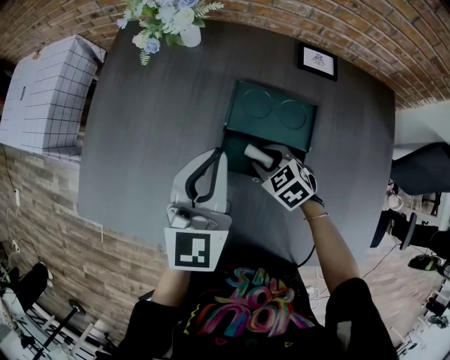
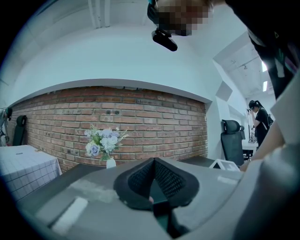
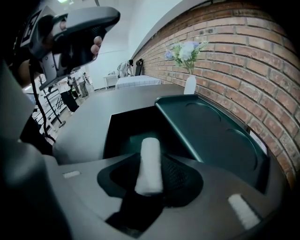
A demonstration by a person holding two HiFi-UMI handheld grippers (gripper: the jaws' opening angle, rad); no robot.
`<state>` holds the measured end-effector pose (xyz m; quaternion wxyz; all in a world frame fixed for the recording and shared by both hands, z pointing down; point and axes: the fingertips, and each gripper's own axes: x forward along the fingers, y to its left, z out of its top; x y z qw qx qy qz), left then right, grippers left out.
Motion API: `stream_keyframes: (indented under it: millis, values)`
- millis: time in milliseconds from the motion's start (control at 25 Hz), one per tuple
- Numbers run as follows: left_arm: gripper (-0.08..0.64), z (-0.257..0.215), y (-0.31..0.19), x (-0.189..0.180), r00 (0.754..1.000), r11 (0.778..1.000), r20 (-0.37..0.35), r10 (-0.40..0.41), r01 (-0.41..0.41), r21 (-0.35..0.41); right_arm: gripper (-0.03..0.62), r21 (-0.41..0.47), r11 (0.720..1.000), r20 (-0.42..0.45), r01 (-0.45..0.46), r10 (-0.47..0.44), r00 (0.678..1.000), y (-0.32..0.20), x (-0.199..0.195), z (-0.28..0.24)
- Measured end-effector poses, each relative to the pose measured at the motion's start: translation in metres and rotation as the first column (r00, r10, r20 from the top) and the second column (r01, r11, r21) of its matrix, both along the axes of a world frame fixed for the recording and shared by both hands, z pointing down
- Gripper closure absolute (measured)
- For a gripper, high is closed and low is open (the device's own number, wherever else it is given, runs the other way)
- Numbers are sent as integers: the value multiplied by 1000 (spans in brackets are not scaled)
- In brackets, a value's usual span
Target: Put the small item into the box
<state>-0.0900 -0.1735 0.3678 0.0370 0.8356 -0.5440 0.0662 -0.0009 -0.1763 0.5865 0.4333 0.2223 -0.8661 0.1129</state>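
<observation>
A dark green box [image 1: 238, 160] stands open on the dark table [image 1: 140, 133], its lid [image 1: 275, 114] leaning back behind it. My right gripper [image 1: 257, 159] hovers at the box's front right, shut on a small white roll [image 1: 253, 152]. In the right gripper view the roll [image 3: 150, 161] sticks out from between the pads, pointing over the box's dark inside [image 3: 123, 133], with the lid [image 3: 213, 136] to the right. My left gripper [image 1: 211, 163] hangs just left of the box. Its jaws [image 2: 153, 177] are shut with nothing between them.
A white vase of flowers [image 1: 169, 21] stands at the table's far edge, and a small framed card [image 1: 316, 60] at the far right. A checked cloth-covered table [image 1: 49, 91] is to the left. An office chair [image 2: 232, 140] and a person [image 2: 259, 119] are off to the right.
</observation>
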Motion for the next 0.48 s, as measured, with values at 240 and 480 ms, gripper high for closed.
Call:
stream_keyframes:
  millis: [240,480]
  values:
    - [558,1,-1,0,1000,1000,1,2,-2,-4,434,-12,1000,5,-8,8,1000,-1,0,0]
    - [558,0,0,1,1000,1000,-7,-3,3,-1,419,-23,1000,10,-6,6,1000,1,0,0]
